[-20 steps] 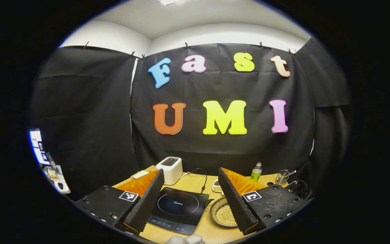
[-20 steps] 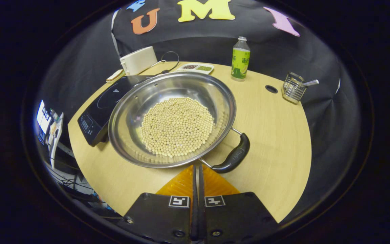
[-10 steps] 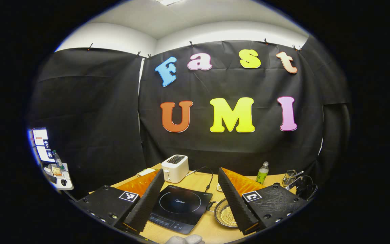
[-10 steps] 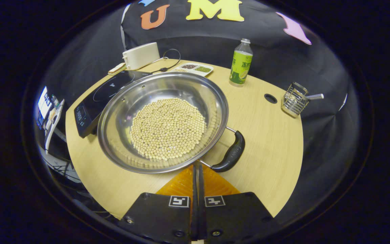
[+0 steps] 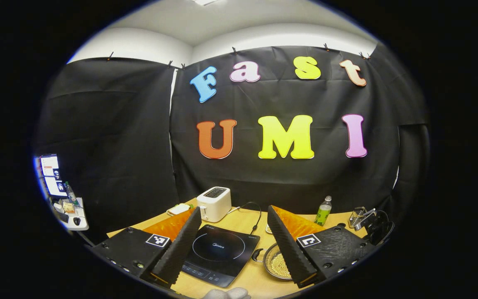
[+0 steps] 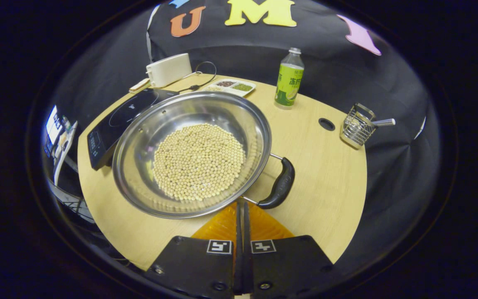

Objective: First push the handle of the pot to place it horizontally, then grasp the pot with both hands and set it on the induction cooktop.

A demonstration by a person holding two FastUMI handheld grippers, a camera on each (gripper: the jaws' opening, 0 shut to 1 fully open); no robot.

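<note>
Shiny steel pot (image 6: 192, 153) holding pale beans, black side handle (image 6: 279, 185), sitting on wooden table (image 6: 326, 174) beside black induction cooktop (image 6: 116, 122). Right tongs (image 6: 241, 209) pressing together, empty; left tongs (image 5: 231, 243) gaping wide above cooktop.

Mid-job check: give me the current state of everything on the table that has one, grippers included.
pot: on the table beside the cooktop, holding beans
pot handle: at the near right rim, not gripped
induction cooktop: bare, nothing on it
bottle: upright, capped
wire basket: upright
toaster: upright at the far edge
left gripper: open, held above the table
right gripper: shut, empty, just short of the pot
</note>
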